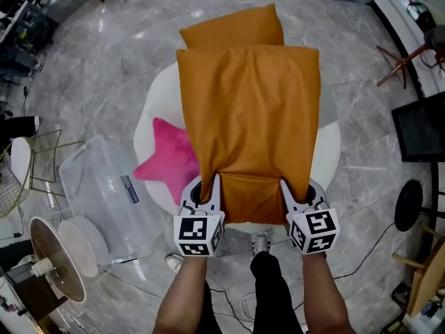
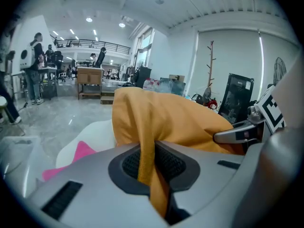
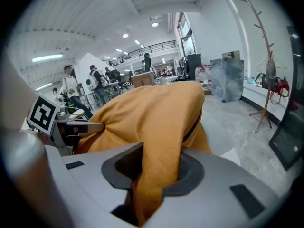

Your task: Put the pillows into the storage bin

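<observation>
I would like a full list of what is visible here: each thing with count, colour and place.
held pillow: one, orange, hanging over the surface
second pillow: one, orange, behind the held one
star pillow: one, pink, on the surface, left part
surface: one, white, round, centre
bin: one, clear, on the floor left of the surface
left gripper: one, grey, shut on held pillow's near edge
right gripper: one, grey, shut on the same edge

Grey left gripper point(image 1: 206, 181), right gripper point(image 1: 295, 186) — black-white marker cubes point(image 1: 198, 234), black pads point(image 2: 173, 161) — dark trousers point(image 1: 270, 291)
</observation>
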Tool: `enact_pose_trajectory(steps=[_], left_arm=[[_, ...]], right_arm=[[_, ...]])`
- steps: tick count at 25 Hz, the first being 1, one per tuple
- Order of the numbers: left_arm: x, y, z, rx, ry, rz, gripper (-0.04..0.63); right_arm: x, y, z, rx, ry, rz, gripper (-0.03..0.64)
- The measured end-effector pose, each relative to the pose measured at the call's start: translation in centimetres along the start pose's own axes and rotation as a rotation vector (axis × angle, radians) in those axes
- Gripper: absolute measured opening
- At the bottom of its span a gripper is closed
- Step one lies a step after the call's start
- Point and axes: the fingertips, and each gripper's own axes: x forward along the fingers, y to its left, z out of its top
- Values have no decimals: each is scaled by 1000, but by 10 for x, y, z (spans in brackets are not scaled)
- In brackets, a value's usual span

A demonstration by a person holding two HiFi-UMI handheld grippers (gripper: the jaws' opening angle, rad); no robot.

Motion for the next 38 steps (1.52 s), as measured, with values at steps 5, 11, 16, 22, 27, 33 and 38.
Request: enact_pose_trajectory(steps=[5,11,16,22,27,33,38], left_arm=[[-56,61,-1,-17,-22,61,46],[-127,141,-17,-51,-26,148,49],[-196,216,-44,-117,-39,234,49],[-279,300,-93,-217,-42,335,49],[-357,363,-130,-292,-35,418,49],[-421,430,-184,-370,7,483,51],[-463,482,-230,-422,51,512,51]], right_arm=[[11,77,11,-37,-14,49,135],[29,180,13,-90,-8,124,137],[52,277,6,-151,23,214,138],[71,396,-12,-242,73,316,140],[82,498,-26,-310,113,405,144],[104,597,-55,-374,178,466,149],[124,670,-86,-411,241,501,153]])
